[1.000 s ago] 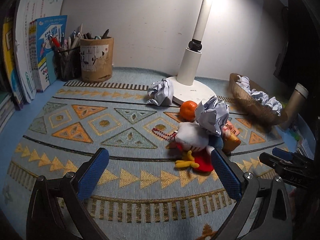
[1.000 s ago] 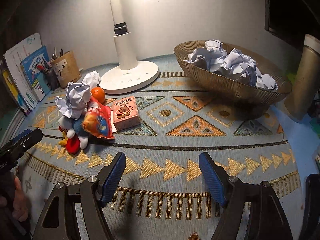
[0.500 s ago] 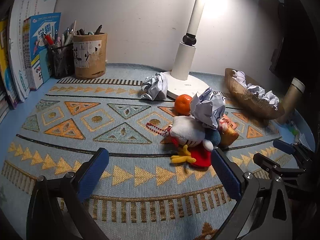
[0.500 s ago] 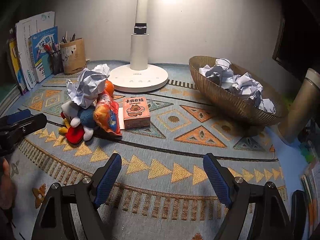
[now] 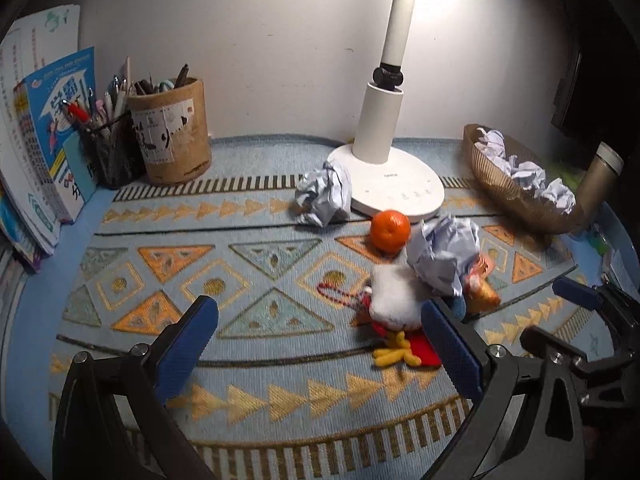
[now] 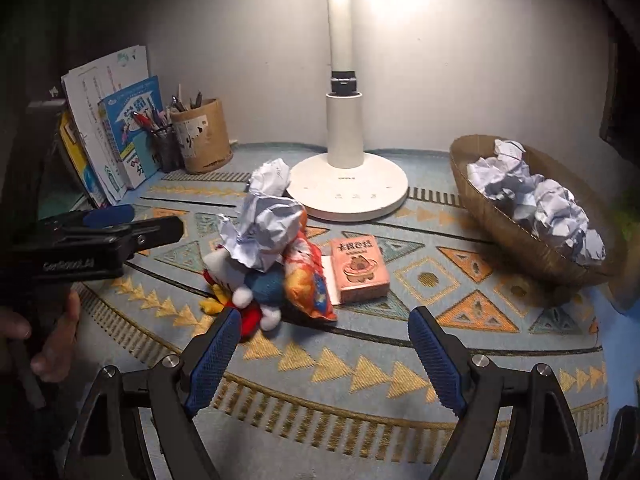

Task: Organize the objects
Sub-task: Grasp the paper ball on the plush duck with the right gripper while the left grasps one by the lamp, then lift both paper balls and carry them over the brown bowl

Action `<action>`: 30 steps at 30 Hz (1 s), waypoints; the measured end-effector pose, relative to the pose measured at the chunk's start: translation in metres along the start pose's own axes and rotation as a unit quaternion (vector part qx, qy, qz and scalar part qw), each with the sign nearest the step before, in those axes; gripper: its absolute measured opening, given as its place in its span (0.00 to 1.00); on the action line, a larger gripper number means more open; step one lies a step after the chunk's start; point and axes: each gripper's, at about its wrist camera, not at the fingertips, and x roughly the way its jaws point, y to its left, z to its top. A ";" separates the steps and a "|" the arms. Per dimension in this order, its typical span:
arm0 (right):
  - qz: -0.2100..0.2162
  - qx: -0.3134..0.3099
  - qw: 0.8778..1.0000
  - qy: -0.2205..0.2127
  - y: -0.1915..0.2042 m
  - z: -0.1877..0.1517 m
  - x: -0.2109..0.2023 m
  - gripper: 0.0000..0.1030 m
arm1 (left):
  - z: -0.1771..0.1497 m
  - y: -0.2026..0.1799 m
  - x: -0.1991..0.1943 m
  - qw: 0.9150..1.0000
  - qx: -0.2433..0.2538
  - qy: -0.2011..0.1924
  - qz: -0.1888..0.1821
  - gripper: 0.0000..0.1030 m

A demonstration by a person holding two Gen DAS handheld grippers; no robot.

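At far left, books stand against the wall, with a wire pen cup and a cardboard pen holder just beside them. All items rest on a patterned mat covering the worktop.

The left gripper hovers above the mat with its jaws spread wide and nothing between them.

Near centre, a crumpled paper ball touches the base of the white desk lamp. An orange sits just in front of that base. A second paper ball lies on top of a plush toy. A snack bag leans against the toy, and a pink box lies flat just beside the bag.

The right gripper hovers over the mat near the pile, jaws spread, empty.

At right, a woven basket holds several crumpled papers. A metal flask stands beside it.
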 end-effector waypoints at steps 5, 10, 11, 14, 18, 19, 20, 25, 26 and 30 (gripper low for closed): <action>0.014 -0.005 1.000 -0.003 0.019 0.029 0.018 0.84 | 0.043 0.026 0.039 1.000 -0.030 0.007 -0.004 0.99; 0.015 0.005 1.000 0.015 0.019 0.043 0.046 0.85 | 0.060 0.020 0.077 1.000 -0.023 0.006 -0.005 0.99; 0.018 0.008 1.000 0.020 0.019 0.044 0.052 0.85 | 0.062 0.019 0.085 1.000 -0.025 0.009 -0.007 0.99; 0.028 0.019 0.999 0.025 0.016 0.048 0.063 0.85 | 0.068 0.015 0.105 0.999 -0.029 0.019 -0.010 0.99; 0.047 0.016 0.999 0.022 0.017 0.051 0.068 0.61 | 0.069 0.011 0.121 0.999 -0.033 0.029 -0.032 0.89; 0.051 0.012 0.998 0.020 0.018 0.051 0.068 0.59 | 0.068 0.010 0.122 0.998 -0.032 0.031 -0.038 0.84; 0.054 0.009 0.998 0.019 0.019 0.051 0.068 0.53 | 0.067 0.009 0.124 0.998 -0.032 0.036 -0.044 0.73; 0.057 0.003 0.998 -0.002 0.021 0.049 0.057 0.43 | 0.061 0.009 0.120 0.996 -0.029 0.042 -0.067 0.45; 0.061 0.007 0.998 -0.010 0.020 0.050 0.050 0.43 | 0.060 0.008 0.113 0.996 -0.027 0.038 -0.071 0.44; 0.074 0.022 0.996 -0.039 0.011 0.055 0.012 0.43 | 0.057 0.005 0.074 0.996 -0.020 0.015 -0.081 0.44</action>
